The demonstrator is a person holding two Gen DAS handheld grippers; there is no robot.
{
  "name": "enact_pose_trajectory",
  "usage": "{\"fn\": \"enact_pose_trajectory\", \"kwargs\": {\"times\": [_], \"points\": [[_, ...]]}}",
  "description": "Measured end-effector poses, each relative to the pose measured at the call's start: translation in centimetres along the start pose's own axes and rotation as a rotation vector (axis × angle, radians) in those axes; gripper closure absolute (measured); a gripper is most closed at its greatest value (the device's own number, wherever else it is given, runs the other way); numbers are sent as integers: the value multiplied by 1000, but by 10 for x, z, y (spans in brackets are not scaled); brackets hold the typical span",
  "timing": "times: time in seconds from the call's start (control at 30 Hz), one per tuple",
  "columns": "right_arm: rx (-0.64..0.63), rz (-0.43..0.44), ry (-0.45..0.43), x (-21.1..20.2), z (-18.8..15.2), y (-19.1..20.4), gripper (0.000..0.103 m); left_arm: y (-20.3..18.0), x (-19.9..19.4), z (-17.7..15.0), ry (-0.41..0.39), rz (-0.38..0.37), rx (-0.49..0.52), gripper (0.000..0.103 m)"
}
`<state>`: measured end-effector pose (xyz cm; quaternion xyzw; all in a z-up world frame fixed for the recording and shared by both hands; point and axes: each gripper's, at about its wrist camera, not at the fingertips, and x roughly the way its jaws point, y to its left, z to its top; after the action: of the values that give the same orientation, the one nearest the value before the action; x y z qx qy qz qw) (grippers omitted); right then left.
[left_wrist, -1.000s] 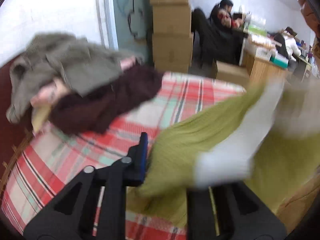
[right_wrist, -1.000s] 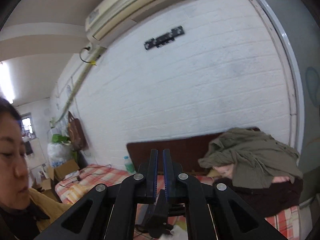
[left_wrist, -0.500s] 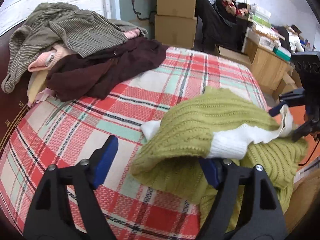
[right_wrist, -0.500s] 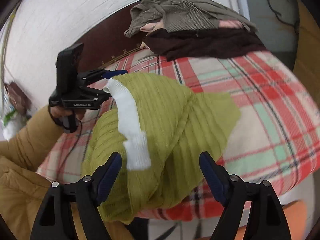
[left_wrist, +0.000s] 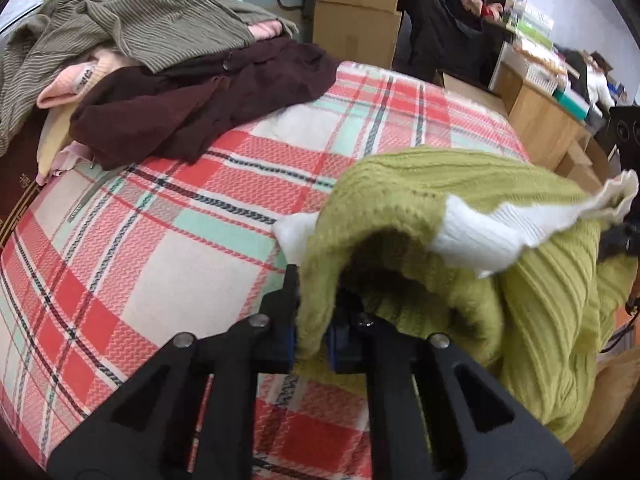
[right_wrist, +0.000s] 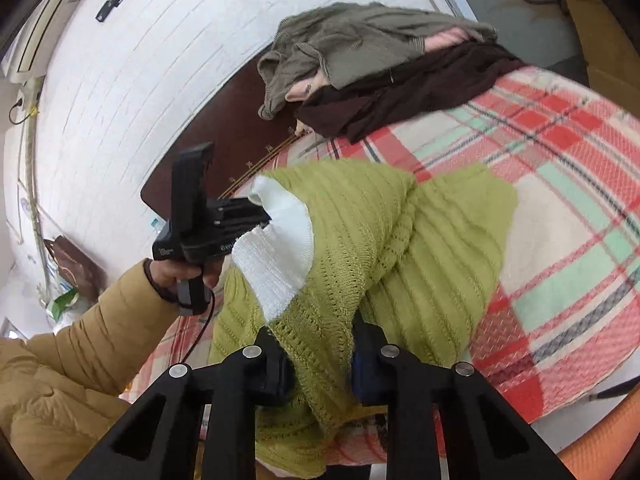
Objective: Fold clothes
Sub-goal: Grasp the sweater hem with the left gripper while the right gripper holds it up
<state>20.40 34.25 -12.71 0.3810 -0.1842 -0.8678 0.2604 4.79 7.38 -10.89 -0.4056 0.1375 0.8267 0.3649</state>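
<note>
In the left wrist view, a pile of clothes sits at the upper left: an olive ribbed top [left_wrist: 132, 20] over a pink garment [left_wrist: 78, 80] and a dark maroon cardigan [left_wrist: 208, 96], all lying on the plaid blanket [left_wrist: 160, 232] that covers the bed. At lower centre the left claw [left_wrist: 312, 336] is clamped on a fold of the green sweater [left_wrist: 460, 192], its jaws drawn close with the knit pinched between them. The sweater rises from there toward the right of the frame, bunched and partly lifted off the blanket, with a white ribbed band [left_wrist: 520, 220] running across it to the right edge. Cardboard boxes [left_wrist: 356, 12] and a seated person [left_wrist: 460, 4] show at the top.

In the right wrist view, a hand in a mustard sleeve at centre left holds the left claw [right_wrist: 256, 212], which grips the white trim [right_wrist: 280, 248] of the green sweater [right_wrist: 400, 240]. At lower centre the right claw [right_wrist: 320, 364] is closed on the sweater's green edge, fabric filling the gap between its jaws. The sweater hangs between the two claws, its right part resting on the plaid blanket [right_wrist: 560, 208]. The clothes pile [right_wrist: 360, 48] lies at the upper right.
</note>
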Motion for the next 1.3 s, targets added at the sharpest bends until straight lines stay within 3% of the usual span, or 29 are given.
{"fn": "enact_pose_trajectory", "kwargs": {"times": [0.13,0.23,0.47,0.63,0.67,0.73,0.8,0.93,1.0,1.13,1.3], "points": [[-156,-108,-91,-27,36,40,83,-6,-42,5,-107,-85,-64,91],[-285,-143,-185,-49,62,79,84,-18,-79,6,-178,-123,-81,91],[-487,16,-351,-90,90,164,93,-26,-123,-8,-267,-109,-119,98],[-516,79,-313,-85,95,200,96,-23,-146,-31,-303,-67,-143,98],[-491,119,-302,-85,95,200,96,-23,-149,-37,-303,-46,-137,95],[-459,195,-312,-90,95,204,96,-23,-156,-49,-305,-27,-125,76],[-460,247,-334,-99,99,215,96,-23,-165,-61,-315,-25,-115,47],[-479,340,-370,-118,111,242,96,-21,-204,-79,-418,-82,-106,43],[-505,385,-377,-128,118,259,96,-25,-228,-86,-477,-97,-81,35],[-565,459,-389,-142,130,295,96,-45,-272,-99,-565,-52,13,30],[-626,598,-393,-152,136,336,96,-56,-320,-117,-628,-18,60,30]]}}
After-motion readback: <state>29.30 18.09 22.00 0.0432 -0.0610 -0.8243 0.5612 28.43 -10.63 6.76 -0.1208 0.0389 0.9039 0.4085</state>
